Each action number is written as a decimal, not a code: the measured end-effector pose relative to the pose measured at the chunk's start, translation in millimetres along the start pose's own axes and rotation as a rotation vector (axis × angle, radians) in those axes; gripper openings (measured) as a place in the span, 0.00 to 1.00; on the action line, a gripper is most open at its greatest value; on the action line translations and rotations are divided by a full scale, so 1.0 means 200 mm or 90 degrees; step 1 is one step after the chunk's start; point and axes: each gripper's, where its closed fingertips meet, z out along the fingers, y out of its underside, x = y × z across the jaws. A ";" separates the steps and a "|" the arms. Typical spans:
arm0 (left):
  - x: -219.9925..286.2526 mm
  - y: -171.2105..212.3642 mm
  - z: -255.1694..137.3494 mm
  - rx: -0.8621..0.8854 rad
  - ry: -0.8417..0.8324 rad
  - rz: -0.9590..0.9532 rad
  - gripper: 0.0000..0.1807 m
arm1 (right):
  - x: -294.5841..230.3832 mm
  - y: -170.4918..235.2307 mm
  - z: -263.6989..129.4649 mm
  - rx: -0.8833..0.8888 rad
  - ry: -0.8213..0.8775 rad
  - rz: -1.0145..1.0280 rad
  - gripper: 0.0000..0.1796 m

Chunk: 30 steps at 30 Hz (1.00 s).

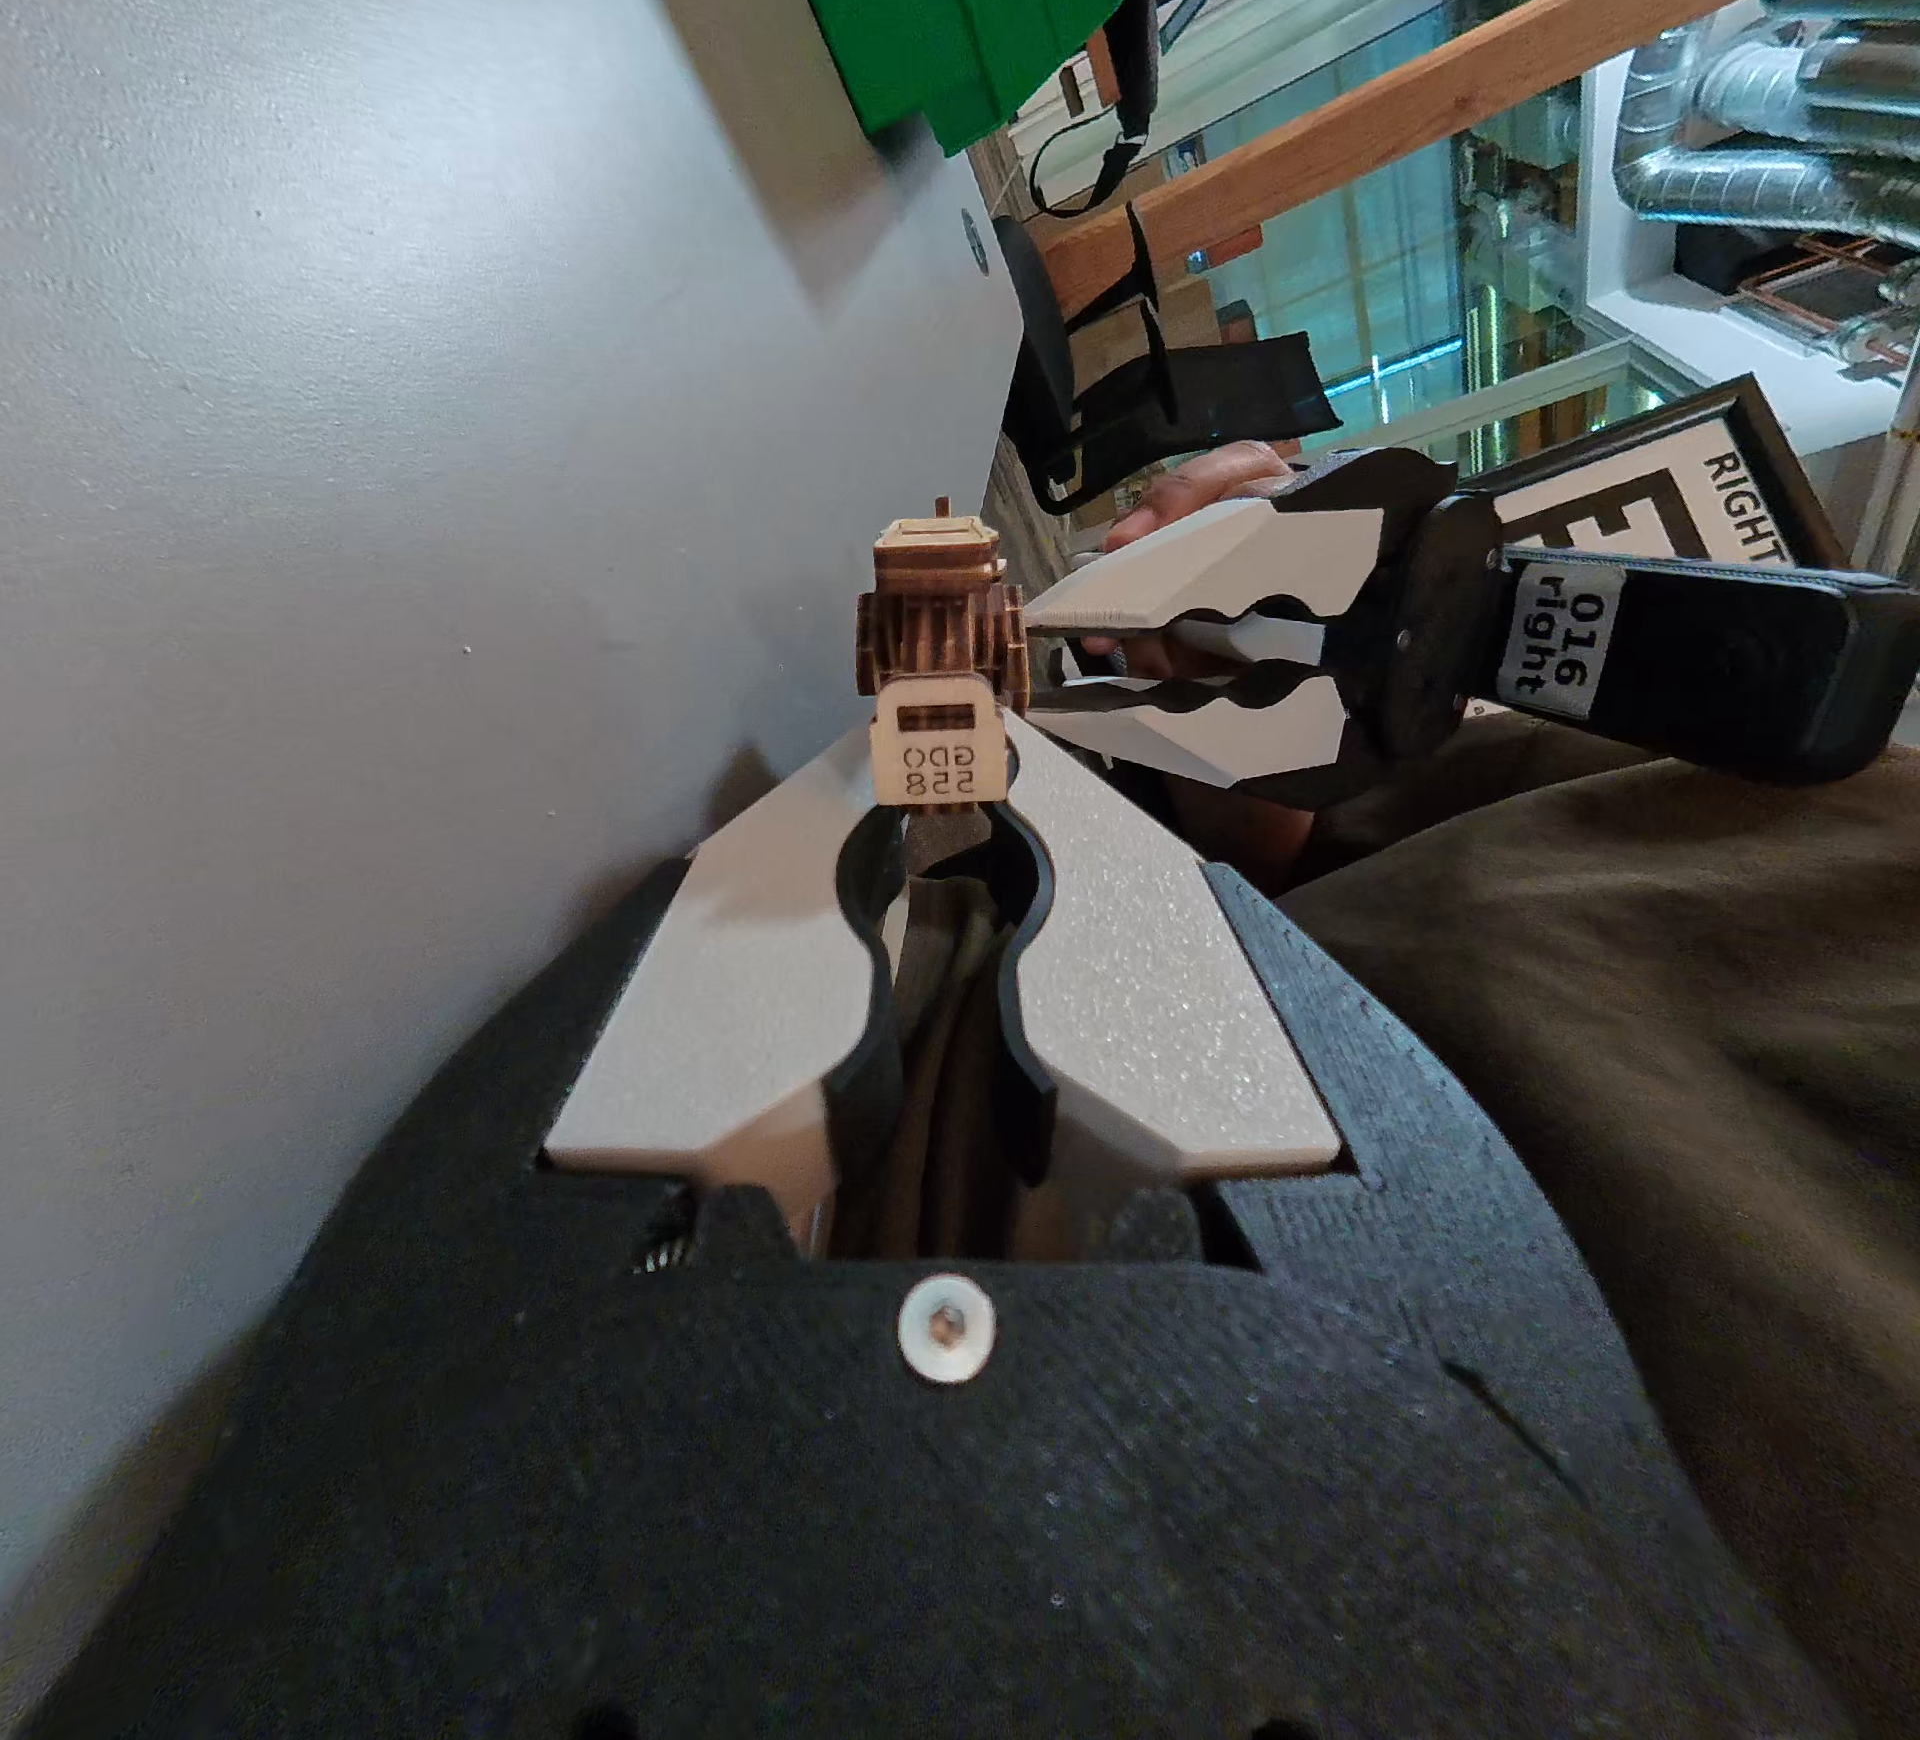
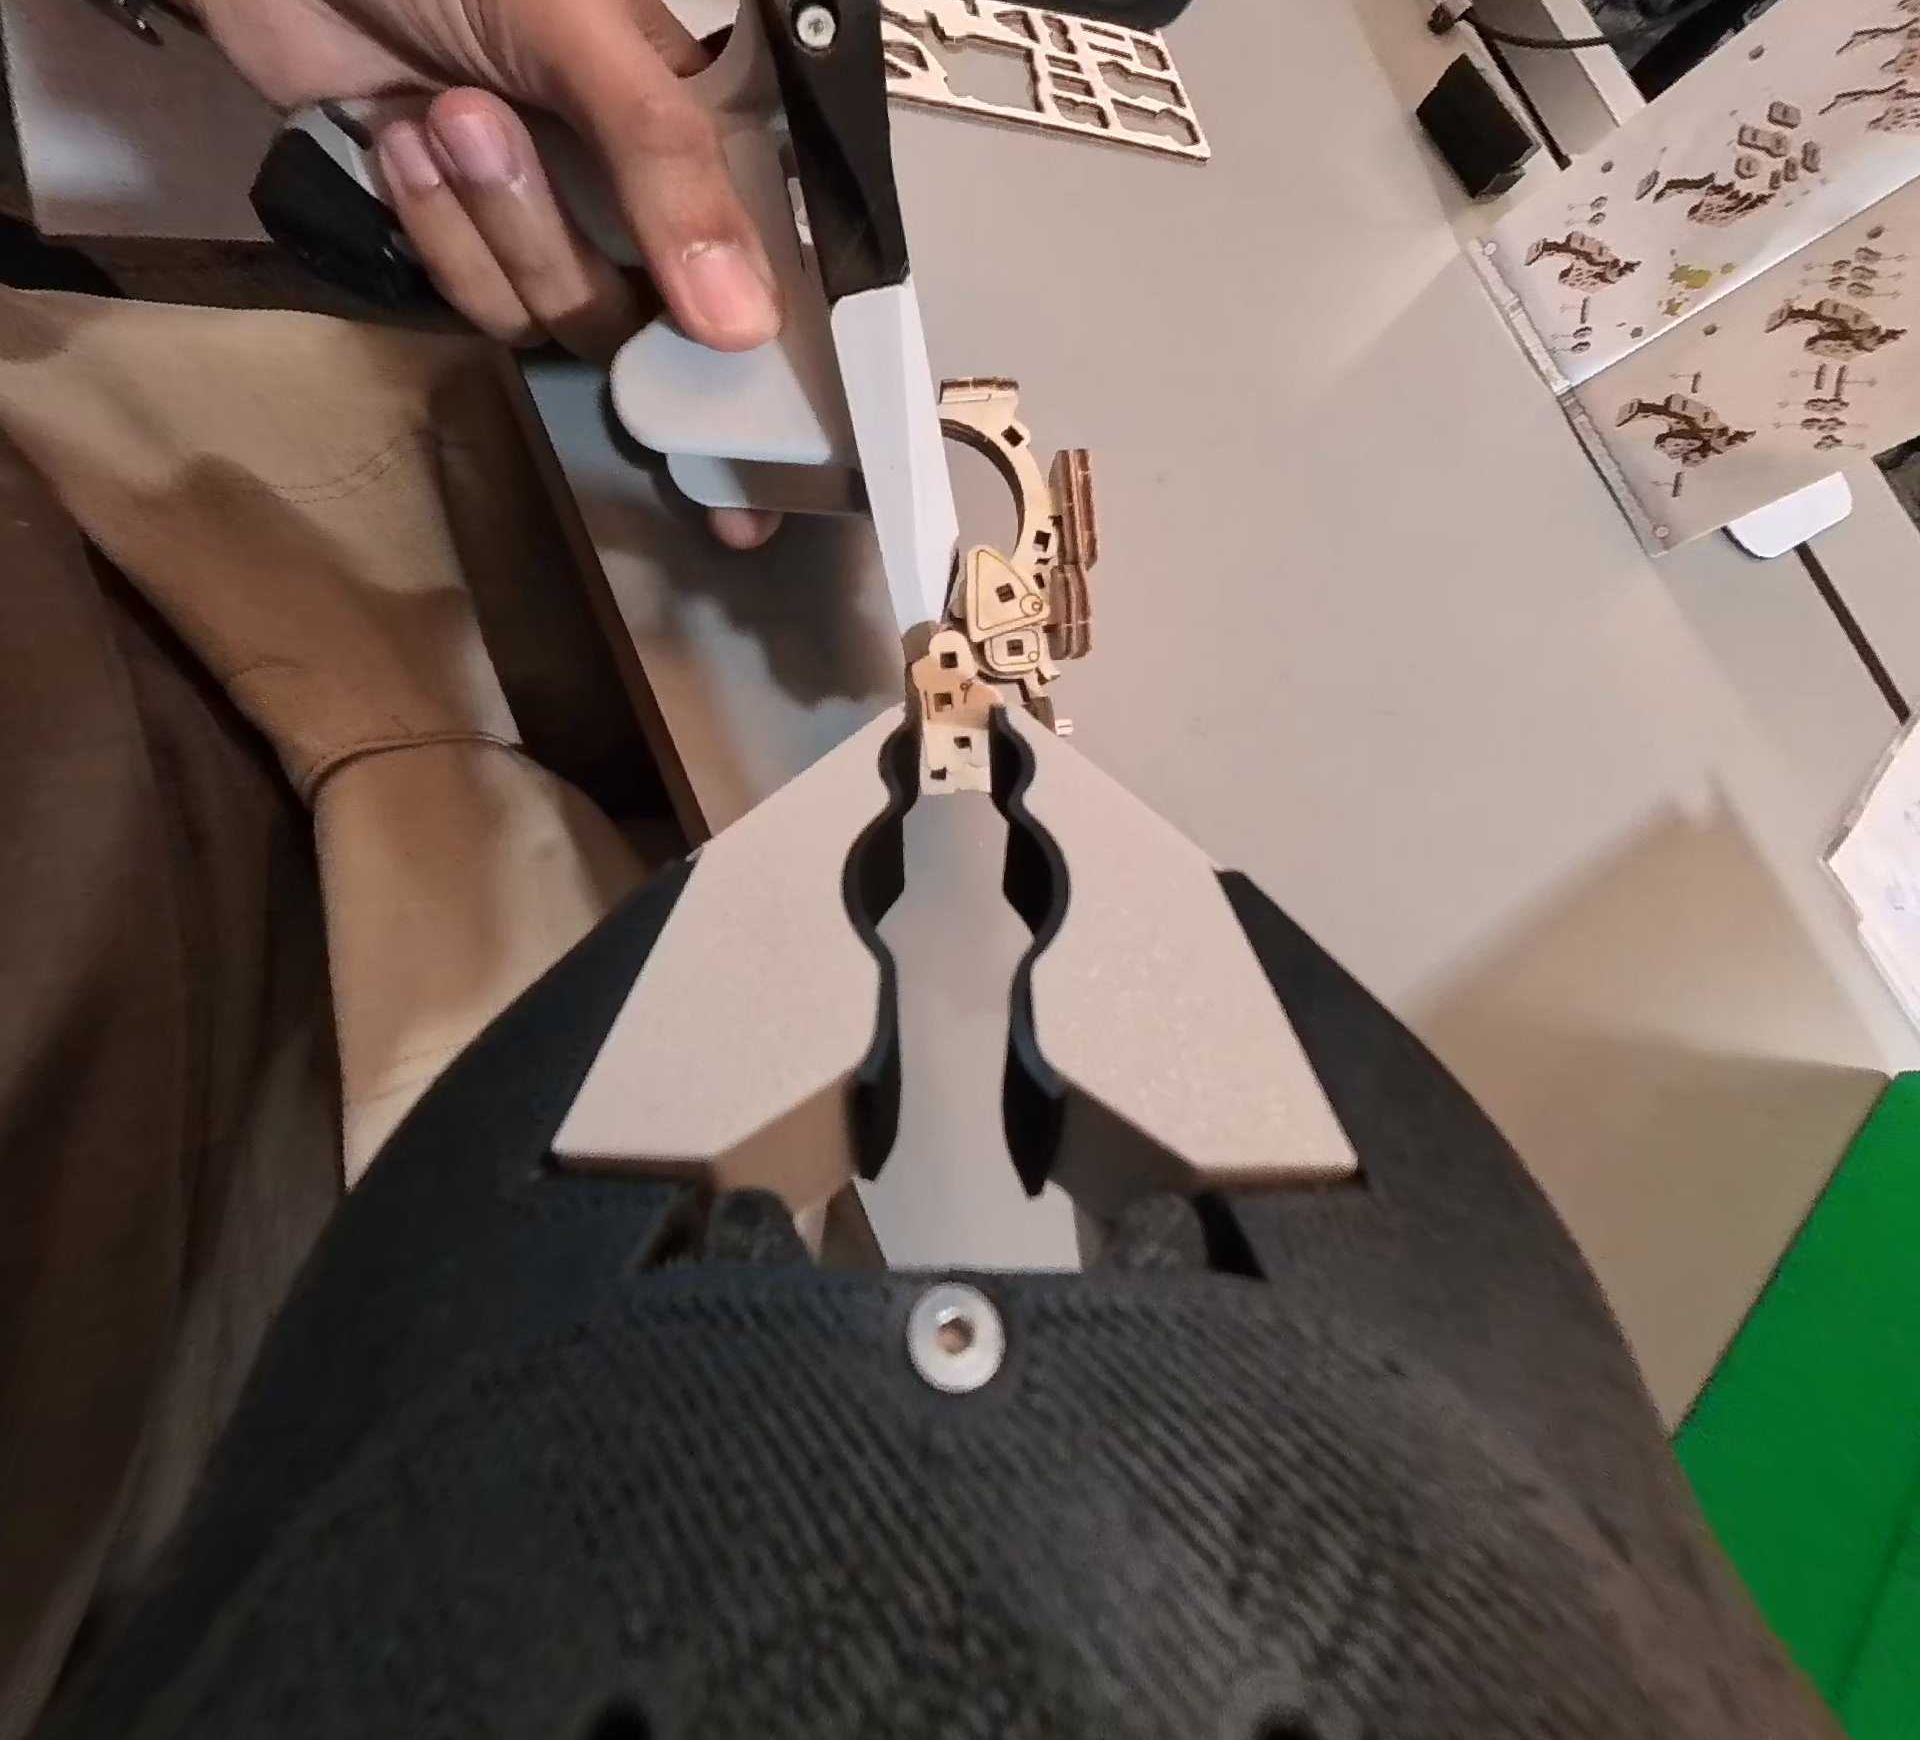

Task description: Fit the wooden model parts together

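Observation:
A small wooden model (image 1: 940, 630), part-built from brown ribbed pieces and pale plates, is held in the air. My left gripper (image 1: 943, 781) is shut on the model's pale end plate. In the right wrist view the model (image 2: 1023, 537) shows a curved ring piece and stacked brown pieces beside the left gripper (image 2: 930, 599), which comes down from above. My right gripper (image 2: 956, 750) is shut on a small pale wooden part (image 2: 948, 714) that touches the model's lower end. In the left wrist view the right gripper (image 1: 1039, 662) meets the model's right side.
A grey table (image 2: 1351, 703) lies below. On it lie a wooden sheet with cut-outs (image 2: 1049, 80), a printed instruction sheet (image 2: 1714, 319) and a small black box (image 2: 1475, 127). A green object (image 2: 1808, 1378) is at the lower right. A person's hand (image 2: 499, 80) holds the left gripper. The grippers are tip to tip, or close to it.

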 end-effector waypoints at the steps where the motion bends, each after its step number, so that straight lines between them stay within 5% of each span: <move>1: 0.00 0.00 0.00 -0.001 -0.001 0.001 0.03 | 0.00 0.00 0.00 -0.002 0.001 -0.001 0.06; 30: -0.03 0.02 0.02 -0.008 -0.049 0.039 0.03 | 0.00 0.04 0.01 -0.048 -0.017 0.038 0.06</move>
